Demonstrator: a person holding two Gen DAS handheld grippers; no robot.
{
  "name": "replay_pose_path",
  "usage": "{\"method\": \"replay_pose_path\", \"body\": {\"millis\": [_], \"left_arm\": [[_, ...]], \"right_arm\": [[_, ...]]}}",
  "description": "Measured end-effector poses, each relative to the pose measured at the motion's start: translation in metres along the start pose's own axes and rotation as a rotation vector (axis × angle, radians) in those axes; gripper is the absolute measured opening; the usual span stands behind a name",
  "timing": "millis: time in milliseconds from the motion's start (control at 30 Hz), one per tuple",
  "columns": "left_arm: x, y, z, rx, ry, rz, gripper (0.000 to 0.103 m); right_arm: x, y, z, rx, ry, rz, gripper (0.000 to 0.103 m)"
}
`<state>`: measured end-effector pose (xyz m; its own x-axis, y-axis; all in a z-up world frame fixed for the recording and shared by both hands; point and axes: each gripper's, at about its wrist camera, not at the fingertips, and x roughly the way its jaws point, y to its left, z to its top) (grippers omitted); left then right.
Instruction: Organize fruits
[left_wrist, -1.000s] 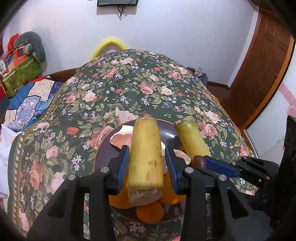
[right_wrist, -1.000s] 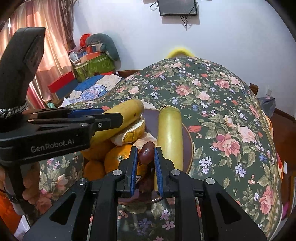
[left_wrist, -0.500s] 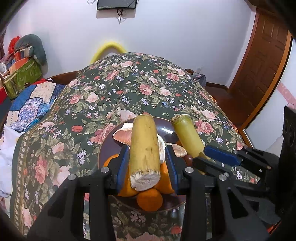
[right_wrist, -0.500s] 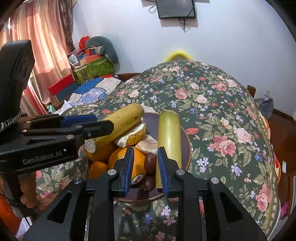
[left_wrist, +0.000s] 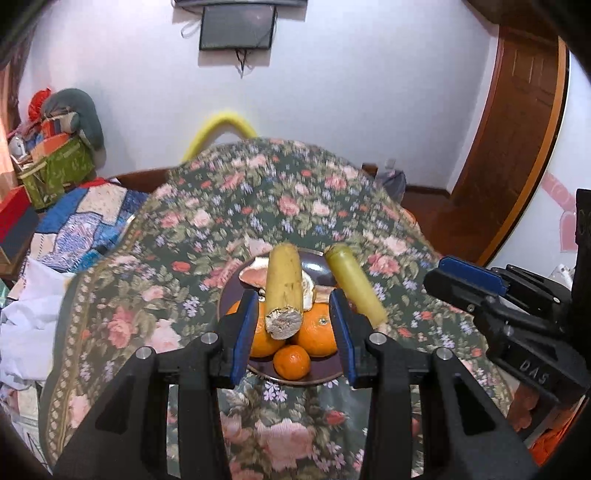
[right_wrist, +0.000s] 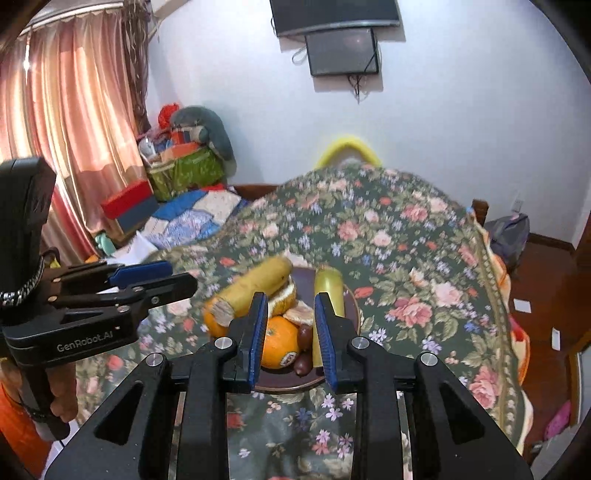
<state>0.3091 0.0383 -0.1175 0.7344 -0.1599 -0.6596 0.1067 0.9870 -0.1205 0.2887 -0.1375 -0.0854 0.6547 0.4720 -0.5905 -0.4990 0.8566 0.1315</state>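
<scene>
We see a floral-clothed bench (left_wrist: 295, 192) in a white-walled room; the dark plate (right_wrist: 352, 299) of fruit (left_wrist: 282, 291) sits near its front edge. Above it hover left tongs (left_wrist: 293, 334) and right tongs (right_wrist: 290, 332) — both parted, empty, the right's jaws just opened.

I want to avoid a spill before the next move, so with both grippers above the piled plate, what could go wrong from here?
1. The yellow banana lies across the oranges and peel; a nudge could roll it off the plate.
2. The greenish banana overhangs the plate rim and could slide onto the floral cloth.
3. The small dark fruits beside the stickered orange sit loose near the front rim and may roll away.
</scene>
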Motion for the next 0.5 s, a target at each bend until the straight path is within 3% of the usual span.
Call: {"method": "replay_pose_path", "body": {"millis": [300, 433, 500], "left_arm": [[-0.118, -0.024, -0.002, 0.029, -0.217, 0.010, 0.042], [-0.169, -0.037, -0.012, 0.038, -0.304, -0.002, 0.045], [-0.189, -0.042, -0.018, 0.043, -0.343, 0.001, 0.052]], "right_arm": [[-0.097, 0.034, 0.018, -0.019, -0.180, -0.019, 0.025], [-0.143, 0.053, 0.015, -0.037, -0.262, -0.029, 0.036], [-0.160, 0.060, 0.011, -0.047, -0.298, -0.042, 0.040]]}}
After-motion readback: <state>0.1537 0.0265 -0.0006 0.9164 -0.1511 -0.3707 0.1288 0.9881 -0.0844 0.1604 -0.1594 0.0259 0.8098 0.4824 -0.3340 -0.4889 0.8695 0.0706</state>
